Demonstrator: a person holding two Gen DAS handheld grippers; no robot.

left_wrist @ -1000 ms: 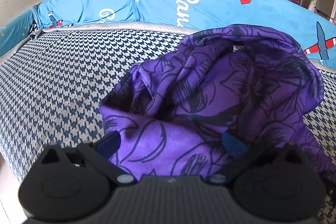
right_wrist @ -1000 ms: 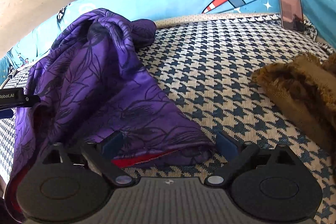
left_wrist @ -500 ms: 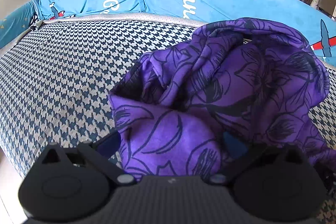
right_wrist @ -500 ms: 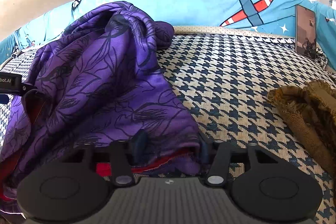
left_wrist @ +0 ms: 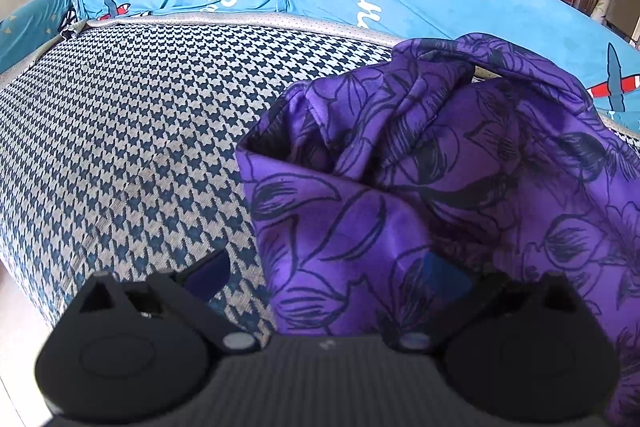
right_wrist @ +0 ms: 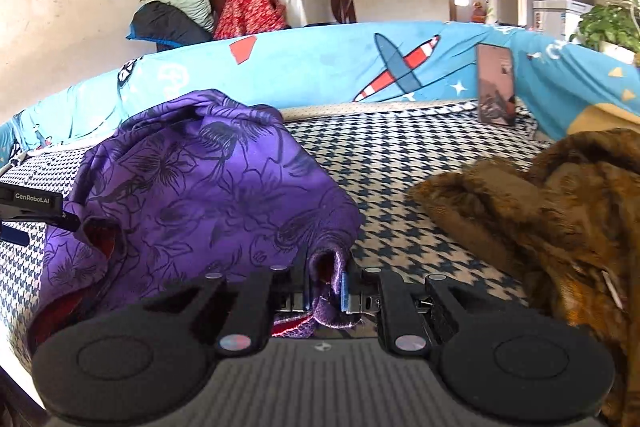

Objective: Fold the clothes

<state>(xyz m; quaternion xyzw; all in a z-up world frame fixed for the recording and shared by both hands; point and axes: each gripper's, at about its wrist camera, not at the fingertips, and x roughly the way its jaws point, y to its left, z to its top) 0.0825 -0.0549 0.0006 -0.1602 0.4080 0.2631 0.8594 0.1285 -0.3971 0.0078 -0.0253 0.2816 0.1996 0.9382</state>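
A: Progress on the folding?

B: Barely started. Purple floral garment (right_wrist: pixel 208 195) bunched in a heap on the houndstooth bed (right_wrist: pixel 400 163), just ahead of both claws, no flat panel or clean fold anywhere.

A: Right claw (right_wrist: pixel 326 287)?

B: Just closed; now clamped on a gathered edge of the purple cloth, red lining peeking out beneath.

A: And the left claw (left_wrist: pixel 328 279)?

B: Spread wide. Near corner of the garment lying between the fingers, one pad clear over bare bed, the other half hidden by cloth, nothing pinched.

A: Remaining?

B: Nearly everything, by the look of it: second grip, shake-out, spreading flat, then the folds. Brown furry garment (right_wrist: pixel 540 211) off to the right of the right claw, untouched, also crumpled.
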